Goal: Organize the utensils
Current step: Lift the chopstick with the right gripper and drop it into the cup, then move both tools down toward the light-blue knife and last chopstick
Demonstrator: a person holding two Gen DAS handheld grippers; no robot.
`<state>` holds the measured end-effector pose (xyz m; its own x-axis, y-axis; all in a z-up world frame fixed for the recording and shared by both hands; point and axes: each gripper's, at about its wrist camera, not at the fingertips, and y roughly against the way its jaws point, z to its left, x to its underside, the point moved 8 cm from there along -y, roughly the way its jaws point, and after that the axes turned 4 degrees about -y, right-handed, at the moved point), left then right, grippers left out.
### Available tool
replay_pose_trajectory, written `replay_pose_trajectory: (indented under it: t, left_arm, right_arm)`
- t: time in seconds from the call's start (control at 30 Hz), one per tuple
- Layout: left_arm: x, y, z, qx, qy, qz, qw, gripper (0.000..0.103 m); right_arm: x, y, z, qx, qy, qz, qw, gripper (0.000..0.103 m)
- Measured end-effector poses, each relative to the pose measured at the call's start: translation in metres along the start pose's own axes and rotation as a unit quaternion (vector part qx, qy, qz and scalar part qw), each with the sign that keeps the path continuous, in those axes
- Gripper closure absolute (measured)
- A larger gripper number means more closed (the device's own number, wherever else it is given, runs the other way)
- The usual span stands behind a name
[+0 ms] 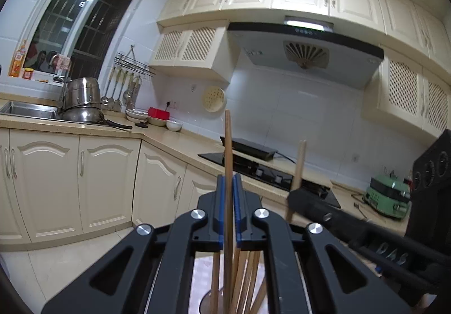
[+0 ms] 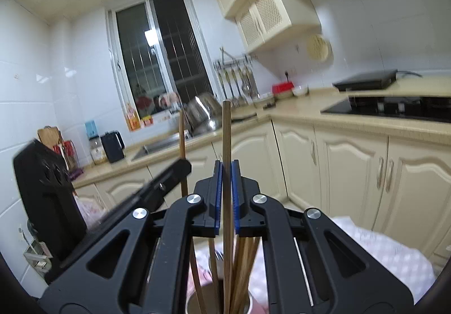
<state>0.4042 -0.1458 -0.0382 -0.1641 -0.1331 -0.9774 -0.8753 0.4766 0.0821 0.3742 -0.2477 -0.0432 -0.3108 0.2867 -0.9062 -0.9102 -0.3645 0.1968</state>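
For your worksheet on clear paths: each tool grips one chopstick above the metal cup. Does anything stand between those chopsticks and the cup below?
Nothing visible does. The left tool and the right tool each hold a chopstick upright directly above the cup, which already holds other chopsticks.

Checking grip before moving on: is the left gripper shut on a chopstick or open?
Shut on it: the left gripper has both blue pads against one upright chopstick, no gap showing.

Matt wooden chopsticks (image 1: 228, 150), glossy metal holder (image 2: 248, 305), matt black plastic tool (image 2: 225, 173), polished steel pots (image 1: 83, 94).
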Motion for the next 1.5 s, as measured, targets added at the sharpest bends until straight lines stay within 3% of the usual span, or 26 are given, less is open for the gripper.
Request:
replay_pose_trajectory:
  t: [0.03,0.07,0.1,0.13,0.2,0.33,0.57,0.9,1.13,1.3,1.5]
  left_arm:
    - [0.002,0.001,-0.001,-0.001,-0.005,0.005,1.0,0.069]
    - [0.003,0.005,0.003,-0.016,-0.006,0.007,0.9998,0.049]
    - [0.002,0.01,0.008,-0.025,0.001,0.004,0.9997,0.034]
    - [0.001,0.016,0.012,-0.026,0.01,0.001,0.9996,0.015]
    - [-0.002,0.031,0.022,-0.029,0.024,-0.003,0.9993,0.011]
    - [-0.006,0.052,0.028,-0.053,0.007,0.015,0.9984,0.005]
    - [-0.002,0.091,0.037,-0.086,-0.005,0.044,0.9953,0.005]
    - [0.019,0.133,0.049,-0.109,-0.013,0.081,0.9906,0.005]
    - [0.04,0.148,0.057,-0.121,-0.006,0.11,0.9865,0.005]
    - [0.065,0.152,0.059,-0.129,-0.006,0.152,0.9798,0.005]
    - [0.111,0.153,0.054,-0.131,-0.015,0.231,0.9639,0.005]
  right_arm:
    - [0.003,0.002,-0.003,0.006,-0.003,0.003,1.0,0.071]
    - [0.005,0.009,-0.011,0.019,-0.018,-0.007,1.0,0.06]
    - [0.004,0.017,-0.017,0.02,-0.035,-0.019,0.999,0.021]
    - [0.004,0.026,-0.023,0.022,-0.048,-0.032,0.998,0.008]
    - [0.004,0.036,-0.029,0.032,-0.056,-0.034,0.997,0.008]
    - [0.011,0.051,-0.037,0.047,-0.066,-0.024,0.996,0.006]
    - [0.027,0.066,-0.035,0.067,-0.069,0.012,0.995,0.006]
    - [0.084,0.077,-0.004,0.055,-0.033,0.115,0.991,0.006]
    - [0.117,0.079,0.009,0.044,-0.029,0.16,0.986,0.006]
    - [0.135,0.08,0.008,0.05,-0.032,0.187,0.98,0.006]
    - [0.154,0.081,0.002,0.056,-0.029,0.216,0.974,0.006]
